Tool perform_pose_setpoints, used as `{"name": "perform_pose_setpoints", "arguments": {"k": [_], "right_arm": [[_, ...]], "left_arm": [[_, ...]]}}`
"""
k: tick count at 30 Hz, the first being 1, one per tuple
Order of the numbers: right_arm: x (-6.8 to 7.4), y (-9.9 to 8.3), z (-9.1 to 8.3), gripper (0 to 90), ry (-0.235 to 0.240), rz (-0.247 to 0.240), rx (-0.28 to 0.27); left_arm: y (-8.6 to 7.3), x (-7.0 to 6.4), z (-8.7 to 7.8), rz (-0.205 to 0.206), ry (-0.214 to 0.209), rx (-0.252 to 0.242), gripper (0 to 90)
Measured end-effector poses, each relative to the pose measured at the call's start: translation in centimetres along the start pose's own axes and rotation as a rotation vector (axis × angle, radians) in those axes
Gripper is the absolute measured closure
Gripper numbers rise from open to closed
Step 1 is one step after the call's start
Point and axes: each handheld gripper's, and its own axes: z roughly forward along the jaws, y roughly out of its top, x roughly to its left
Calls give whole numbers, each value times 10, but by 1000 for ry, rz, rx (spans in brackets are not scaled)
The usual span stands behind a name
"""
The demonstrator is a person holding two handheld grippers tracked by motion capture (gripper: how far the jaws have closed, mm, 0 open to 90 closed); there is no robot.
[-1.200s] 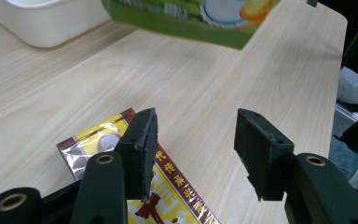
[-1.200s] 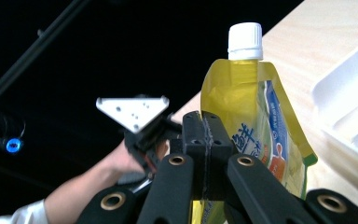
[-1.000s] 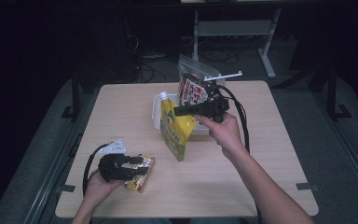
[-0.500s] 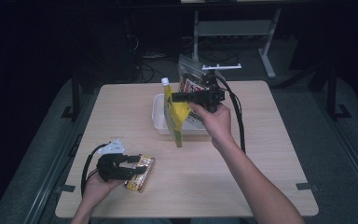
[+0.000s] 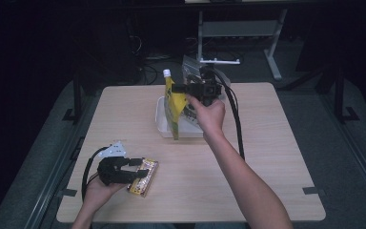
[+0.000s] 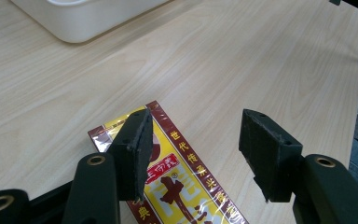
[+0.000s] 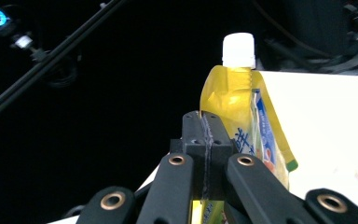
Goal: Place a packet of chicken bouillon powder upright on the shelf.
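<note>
High view: right gripper point(image 5: 181, 89) sits upper centre of the frame, held in the person's right hand point(image 5: 209, 114), jaws clamped on a yellow pouch point(image 5: 173, 107) with a white cap point(image 5: 167, 73). The pouch hangs upright, lifted over the left part of a white tray point(image 5: 160, 119) that stands on the wooden table point(image 5: 267, 143) – its lower end is near the tray's front wall, and I cannot tell whether it touches. A clear packet point(image 5: 190, 67) with printing lies at the back of the tray, behind the gripper.

Right gripper view: the two black jaws meet at centre frame with the pouch point(image 7: 235, 107) pinched between them; the cap point(image 7: 238, 50) is at upper centre, the pouch's blue print is visible to the right of the jaws, and the white tray point(image 7: 326, 121) lies on the right side of the frame.

Left gripper point(image 5: 136, 169) – lower left of the high view, in the left hand point(image 5: 97, 191), low over a red and yellow packet point(image 5: 144, 176) lying flat on the table. In the left gripper view the jaws stand apart, nothing gripped; the left jaw is over the packet point(image 6: 177, 182) at lower centre, the right jaw over bare table point(image 6: 261, 60). The tray's corner point(image 6: 88, 23) is at upper left of that frame, well apart from the packet.
</note>
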Motion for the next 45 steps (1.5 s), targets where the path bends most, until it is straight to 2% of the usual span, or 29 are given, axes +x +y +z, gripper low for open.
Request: {"name": "perform_pose_setpoints", "arguments": {"k": [8, 17, 23, 33, 45], "right_arm": [[-6, 5, 9, 898, -43, 37, -50], [-8, 11, 19, 898, -93, 40, -87], [-6, 13, 28, 898, -89, 54, -109], [-1, 14, 49, 897, -103, 45, -101], [-7, 11, 66, 897, -111, 58, -110]], "left_arm": [[0, 1, -1, 2, 0, 0, 439], [0, 1, -1, -2, -4, -8, 438], [0, 1, -2, 0, -3, -11, 439], [0, 0, -2, 1, -9, -12, 438], [1, 0, -3, -2, -10, -19, 439]]}}
